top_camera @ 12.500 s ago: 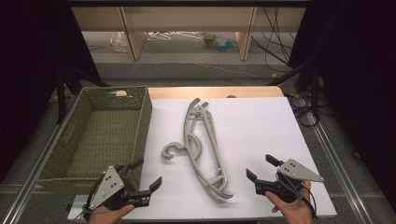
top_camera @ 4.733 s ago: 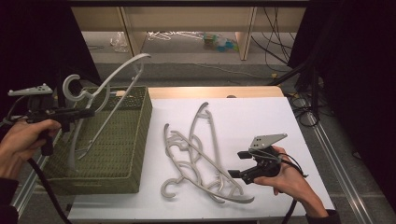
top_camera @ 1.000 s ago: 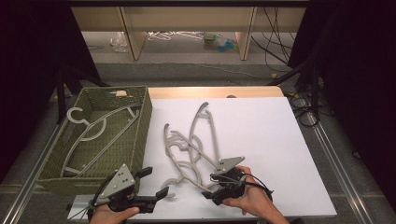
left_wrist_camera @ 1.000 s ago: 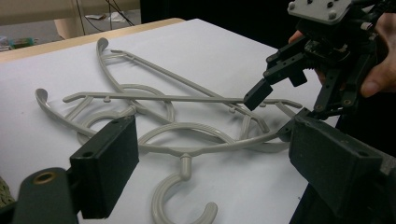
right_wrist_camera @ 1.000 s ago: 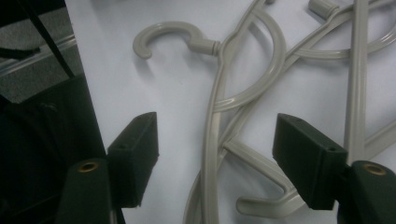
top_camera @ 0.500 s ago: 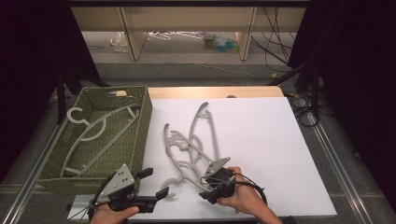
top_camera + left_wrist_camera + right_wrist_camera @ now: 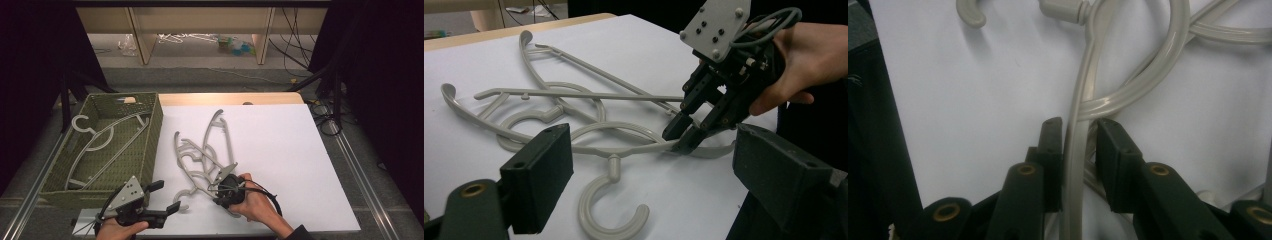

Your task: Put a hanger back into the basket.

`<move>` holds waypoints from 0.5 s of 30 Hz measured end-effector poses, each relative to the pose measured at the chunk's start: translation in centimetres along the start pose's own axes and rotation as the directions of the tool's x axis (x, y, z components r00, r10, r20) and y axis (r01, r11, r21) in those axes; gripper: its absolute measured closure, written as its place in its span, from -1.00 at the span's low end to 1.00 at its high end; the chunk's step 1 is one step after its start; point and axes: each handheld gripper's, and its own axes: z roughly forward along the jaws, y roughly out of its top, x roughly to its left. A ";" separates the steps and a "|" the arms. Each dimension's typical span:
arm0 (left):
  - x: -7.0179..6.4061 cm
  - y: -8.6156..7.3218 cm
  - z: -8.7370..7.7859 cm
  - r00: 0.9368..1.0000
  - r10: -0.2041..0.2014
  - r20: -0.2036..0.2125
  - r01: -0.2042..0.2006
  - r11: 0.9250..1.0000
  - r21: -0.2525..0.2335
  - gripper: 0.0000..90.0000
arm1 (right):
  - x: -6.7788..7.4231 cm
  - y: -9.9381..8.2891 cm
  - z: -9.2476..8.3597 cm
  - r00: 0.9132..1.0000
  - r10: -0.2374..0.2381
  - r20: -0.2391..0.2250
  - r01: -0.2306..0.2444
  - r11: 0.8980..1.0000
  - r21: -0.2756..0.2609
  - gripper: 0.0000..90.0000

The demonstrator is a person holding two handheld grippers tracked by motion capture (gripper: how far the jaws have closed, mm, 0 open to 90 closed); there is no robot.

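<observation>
Right gripper (image 7: 218, 186) just closing, jaws pinching arm of nearest hanger (image 7: 1075, 150) on white sheet (image 7: 280, 150). Left gripper (image 7: 167, 197) spread, holding nothing.

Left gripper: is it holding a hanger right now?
No. In the high view the left gripper rests at the table's near edge with its jaws open and nothing between them, the nearest hanger lying just beyond.

I cannot tell if right gripper (image 7: 1079, 145) pads press hanger (image 7: 1075, 165). Hanger cut by bottom edge. Small things on far floor (image 7: 235, 45) too blurred.
</observation>
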 end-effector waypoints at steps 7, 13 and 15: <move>0.0 0.1 -0.2 1.000 0.003 -0.007 -0.003 1.000 0.001 -0.64 | -0.4 0.3 -0.7 0.999 0.026 -0.019 -0.026 1.000 -0.001 0.79; 0.1 0.1 -0.2 1.000 0.006 -0.013 -0.006 1.000 0.004 -0.63 | -0.9 0.4 -1.6 1.000 0.010 -0.012 -0.011 1.000 -0.006 0.81; 0.1 0.1 -0.1 1.000 0.009 -0.024 -0.008 1.000 0.012 -0.60 | -1.0 0.3 -2.1 1.000 0.006 -0.015 -0.006 1.000 0.005 0.81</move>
